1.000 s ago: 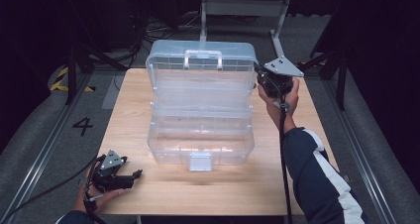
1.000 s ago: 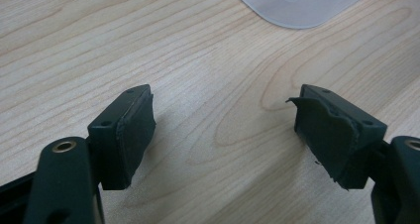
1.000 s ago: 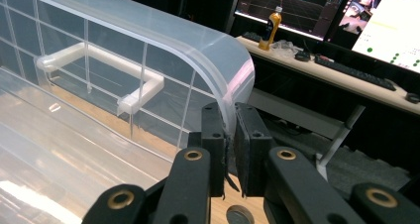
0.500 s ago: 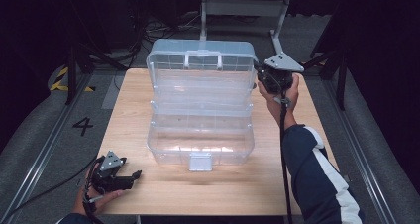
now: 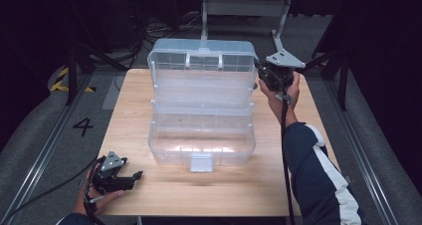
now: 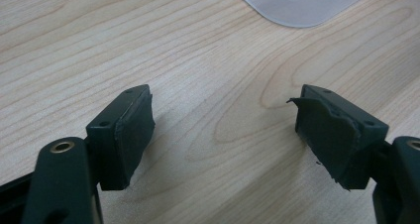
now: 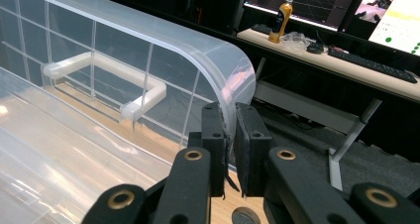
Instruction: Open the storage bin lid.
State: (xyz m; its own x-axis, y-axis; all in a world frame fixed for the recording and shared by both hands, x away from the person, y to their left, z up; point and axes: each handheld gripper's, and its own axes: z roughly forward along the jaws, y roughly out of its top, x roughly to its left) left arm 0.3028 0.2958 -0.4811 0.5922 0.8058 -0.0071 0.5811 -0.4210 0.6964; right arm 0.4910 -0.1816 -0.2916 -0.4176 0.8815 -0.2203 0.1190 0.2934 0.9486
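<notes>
A clear plastic toolbox [image 5: 201, 135] stands open in the middle of the wooden table [image 5: 134, 110]. Its lid [image 5: 201, 60] is raised at the back, with a white handle [image 7: 99, 70] on it. My right gripper [image 5: 259, 74] is shut on the lid's right edge [image 7: 233, 80], and the thin wall sits pinched between its pads [image 7: 229, 120]. My left gripper [image 5: 135, 177] rests low at the table's front left corner. Its jaws stand open over bare wood [image 6: 223, 115] and hold nothing. A frosted corner of the box [image 6: 302, 3] lies ahead of them.
The box's front latch [image 5: 201, 162] points at the table's near edge. A metal stand [image 5: 244, 6] rises behind the table. A desk behind it carries a bottle [image 7: 281, 18], a keyboard [image 7: 371, 63] and monitors. A small round disc [image 7: 246, 216] lies on the table under my right gripper.
My right gripper has shifted slightly up and back with the lid's edge. The left gripper has kept still.
</notes>
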